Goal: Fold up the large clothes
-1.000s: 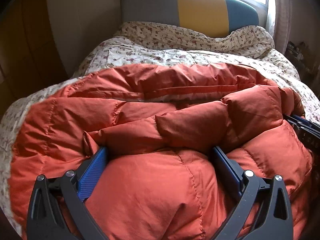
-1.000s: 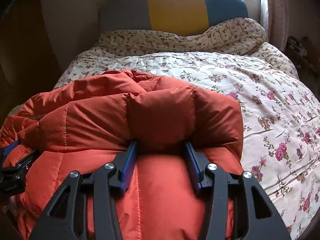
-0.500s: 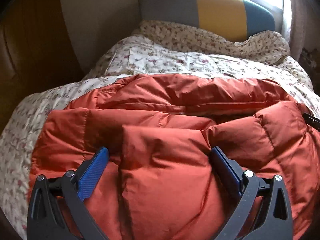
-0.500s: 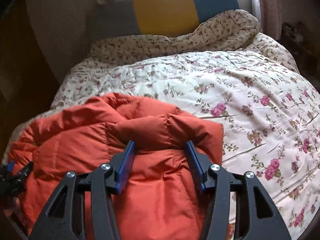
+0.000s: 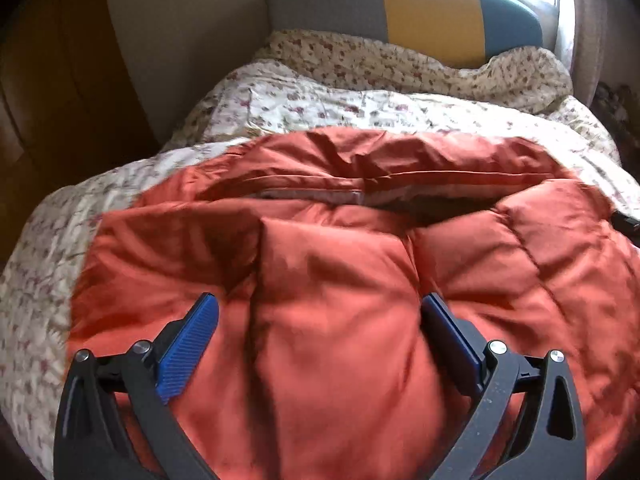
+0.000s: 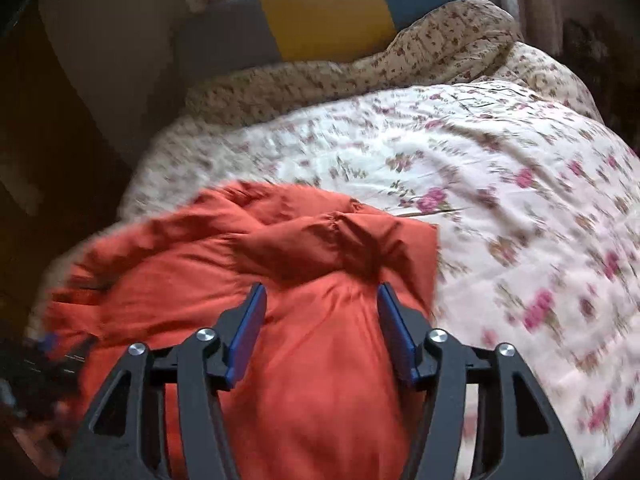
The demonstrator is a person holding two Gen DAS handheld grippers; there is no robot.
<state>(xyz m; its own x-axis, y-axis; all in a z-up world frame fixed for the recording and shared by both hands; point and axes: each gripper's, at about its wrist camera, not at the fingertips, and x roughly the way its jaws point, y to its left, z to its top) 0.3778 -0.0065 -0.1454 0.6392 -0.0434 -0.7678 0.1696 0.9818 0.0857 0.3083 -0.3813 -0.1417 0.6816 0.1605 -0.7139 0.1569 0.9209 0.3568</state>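
- An orange down jacket (image 5: 332,320) is seen lying bunched on the floral quilt (image 5: 304,108) of a bed, near its foot, with a striped headboard (image 5: 432,12) beyond.
- The step in hand is judged to be the release after a fold has been laid over: the padded bulk is doubled onto itself.
- The left gripper (image 5: 320,316) is spread wide with a puffed panel bulging between its jaws; whether the pads press on it cannot be told.
- The right gripper (image 6: 322,304) is opening, and cloth is seen between its jaws without being pinched.
- Next, a fresh edge is probably to be gripped, which calls for both claws to be cleared of the padding first.
- Sleeves, hem and collar are hidden in the folds; the right view is blurred.
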